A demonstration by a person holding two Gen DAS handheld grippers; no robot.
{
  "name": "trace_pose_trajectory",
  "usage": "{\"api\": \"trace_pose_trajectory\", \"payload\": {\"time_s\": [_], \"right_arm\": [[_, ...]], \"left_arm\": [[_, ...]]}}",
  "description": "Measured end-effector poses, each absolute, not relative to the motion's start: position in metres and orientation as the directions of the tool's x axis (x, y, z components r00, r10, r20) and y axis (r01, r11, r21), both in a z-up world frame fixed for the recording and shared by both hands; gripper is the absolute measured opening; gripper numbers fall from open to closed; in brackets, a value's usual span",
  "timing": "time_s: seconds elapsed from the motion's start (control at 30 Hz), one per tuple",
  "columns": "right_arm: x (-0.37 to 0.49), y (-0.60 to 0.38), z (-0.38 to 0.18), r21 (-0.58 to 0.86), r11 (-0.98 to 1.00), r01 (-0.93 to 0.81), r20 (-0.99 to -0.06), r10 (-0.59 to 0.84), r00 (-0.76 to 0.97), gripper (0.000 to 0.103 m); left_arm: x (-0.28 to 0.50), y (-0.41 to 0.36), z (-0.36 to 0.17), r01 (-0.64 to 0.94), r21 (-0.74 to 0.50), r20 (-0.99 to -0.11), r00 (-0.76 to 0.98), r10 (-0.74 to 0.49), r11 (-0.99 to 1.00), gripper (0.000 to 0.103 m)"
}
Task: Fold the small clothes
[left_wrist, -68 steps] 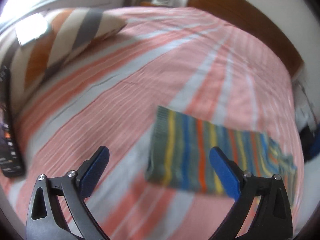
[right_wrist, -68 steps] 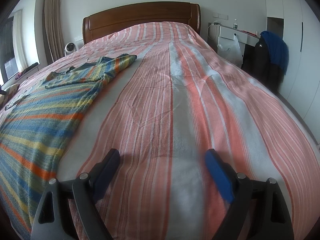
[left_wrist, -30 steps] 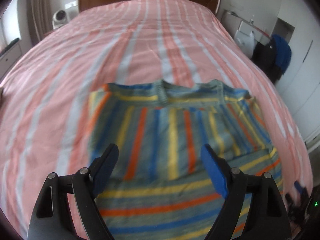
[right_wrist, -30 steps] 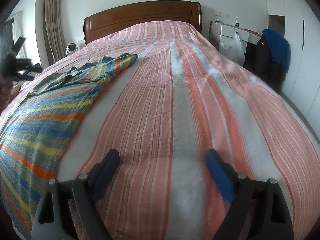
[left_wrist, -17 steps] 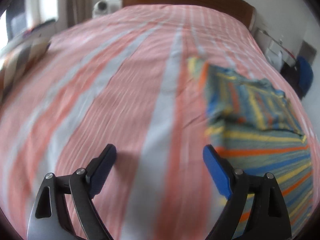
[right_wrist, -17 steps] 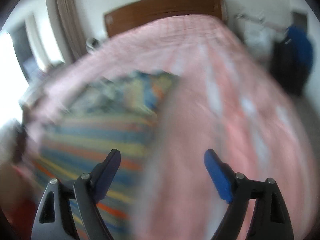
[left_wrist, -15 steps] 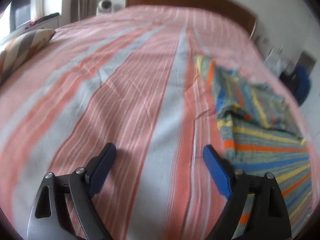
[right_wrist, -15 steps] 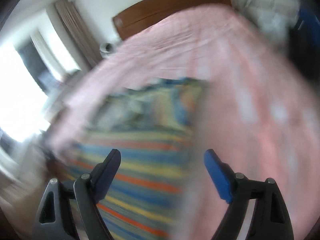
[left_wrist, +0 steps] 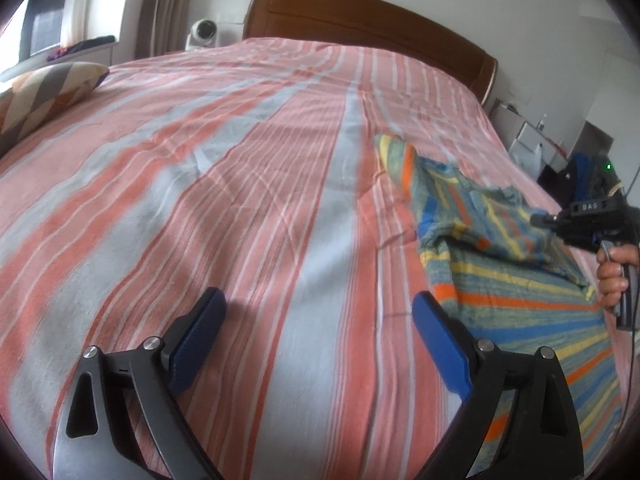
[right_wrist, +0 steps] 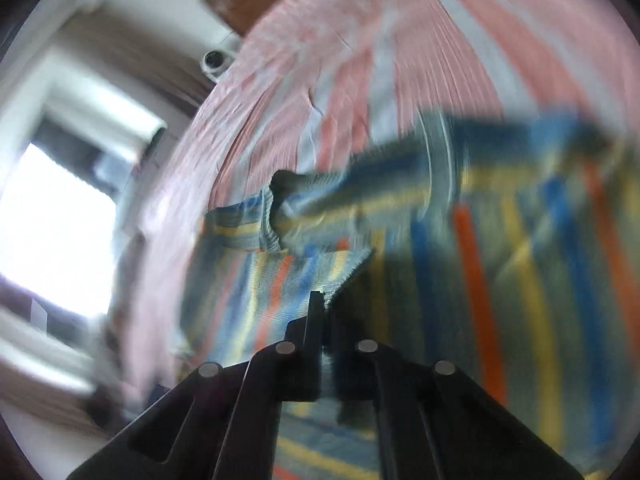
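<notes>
Striped sweater (left_wrist: 500,248) lies on the bed's (left_wrist: 248,184) right side, only partly folded. The right hand-held gripper (right_wrist: 325,300) pinches a raised edge for the next fold; the left hand-held gripper (left_wrist: 318,322) is opening, empty, over pink striped bedding. Wooden headboard (left_wrist: 372,28) and window (left_wrist: 44,28) stand behind.

Left hand-held gripper (left_wrist: 320,330) jaws opening, nothing between; right hand-held gripper (right_wrist: 326,312) clamped tight

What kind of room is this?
Most likely a bedroom. A big bed with a pink striped cover fills the view, with a wooden headboard behind it, a pillow at one side and a window with curtains.
</notes>
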State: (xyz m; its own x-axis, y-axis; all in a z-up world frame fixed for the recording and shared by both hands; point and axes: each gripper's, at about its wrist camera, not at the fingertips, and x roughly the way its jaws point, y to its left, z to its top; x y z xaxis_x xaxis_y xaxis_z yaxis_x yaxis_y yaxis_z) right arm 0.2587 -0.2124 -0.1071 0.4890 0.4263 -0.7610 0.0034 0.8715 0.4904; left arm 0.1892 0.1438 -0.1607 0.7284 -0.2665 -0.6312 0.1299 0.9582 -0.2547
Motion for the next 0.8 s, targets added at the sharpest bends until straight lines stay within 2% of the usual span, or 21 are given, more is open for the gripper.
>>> {"api": "trace_pose_trajectory", "payload": {"time_s": [0.03, 0.1, 0.17, 0.2, 0.27, 0.3, 0.33, 0.37, 0.4, 0.47, 0.53, 0.6, 0.7, 0.77, 0.8], "right_arm": [[0.262, -0.209, -0.109, 0.423, 0.906, 0.007, -0.794, 0.368, 0.484, 0.016], [0.259, -0.206, -0.114, 0.334, 0.942, 0.026, -0.842, 0.286, 0.457, 0.018], [0.246, -0.201, -0.096, 0.287, 0.958, -0.011, -0.823, 0.252, 0.509, 0.021], [0.236, -0.192, -0.084, 0.278, 0.959, -0.060, -0.797, 0.265, 0.543, 0.022], [0.218, -0.173, -0.073, 0.355, 0.915, -0.191, -0.740, 0.400, 0.541, 0.025], [0.214, -0.164, -0.079, 0.403, 0.885, -0.232, -0.728, 0.463, 0.506, 0.030], [0.215, -0.160, -0.089, 0.405, 0.883, -0.236, -0.743, 0.469, 0.477, 0.036], [0.216, -0.157, -0.107, 0.377, 0.900, -0.218, -0.791, 0.435, 0.430, 0.033], [0.215, -0.159, -0.125, 0.347, 0.921, -0.179, -0.831, 0.390, 0.397, 0.022], [0.202, -0.174, -0.121, 0.379, 0.917, -0.125, -0.800, 0.393, 0.453, 0.022], [0.182, -0.185, -0.111, 0.362, 0.930, -0.067, -0.823, 0.352, 0.446, 0.032], [0.156, -0.195, -0.105, 0.267, 0.961, -0.074, -0.867, 0.273, 0.416, 0.034], [0.099, -0.228, -0.089, 0.161, 0.980, -0.121, -0.887, 0.197, 0.418, 0.036], [0.047, -0.249, -0.078, 0.142, 0.979, -0.145, -0.879, 0.192, 0.436, 0.044], [0.025, -0.260, -0.074, 0.150, 0.977, -0.155, -0.872, 0.204, 0.444, 0.050]], "left_arm": [[0.190, 0.142, -0.161, 0.131, -0.244, -0.636, 0.727, -0.260, 0.961, 0.096], [0.190, 0.140, -0.162, 0.130, -0.232, -0.639, 0.727, -0.252, 0.964, 0.096], [0.190, 0.140, -0.161, 0.132, -0.235, -0.638, 0.726, -0.255, 0.963, 0.096], [0.190, 0.140, -0.161, 0.131, -0.231, -0.639, 0.726, -0.253, 0.964, 0.097], [0.190, 0.139, -0.161, 0.130, -0.221, -0.643, 0.726, -0.244, 0.967, 0.097], [0.190, 0.138, -0.161, 0.129, -0.217, -0.645, 0.726, -0.241, 0.968, 0.097], [0.190, 0.138, -0.161, 0.129, -0.216, -0.646, 0.725, -0.240, 0.968, 0.097], [0.190, 0.138, -0.161, 0.128, -0.216, -0.649, 0.722, -0.241, 0.968, 0.097], [0.191, 0.137, -0.160, 0.128, -0.214, -0.654, 0.718, -0.239, 0.969, 0.097], [0.192, 0.135, -0.160, 0.127, -0.197, -0.668, 0.708, -0.228, 0.972, 0.098], [0.193, 0.132, -0.161, 0.136, -0.178, -0.682, 0.697, -0.221, 0.975, 0.101], [0.196, 0.129, -0.161, 0.142, -0.157, -0.703, 0.679, -0.212, 0.977, 0.102], [0.192, 0.123, -0.155, 0.133, -0.078, -0.757, 0.637, -0.145, 0.988, 0.101], [0.168, 0.123, -0.145, 0.120, -0.055, -0.792, 0.599, -0.117, 0.991, 0.100], [0.148, 0.123, -0.141, 0.145, -0.085, -0.802, 0.577, -0.155, 0.986, 0.101]]}}
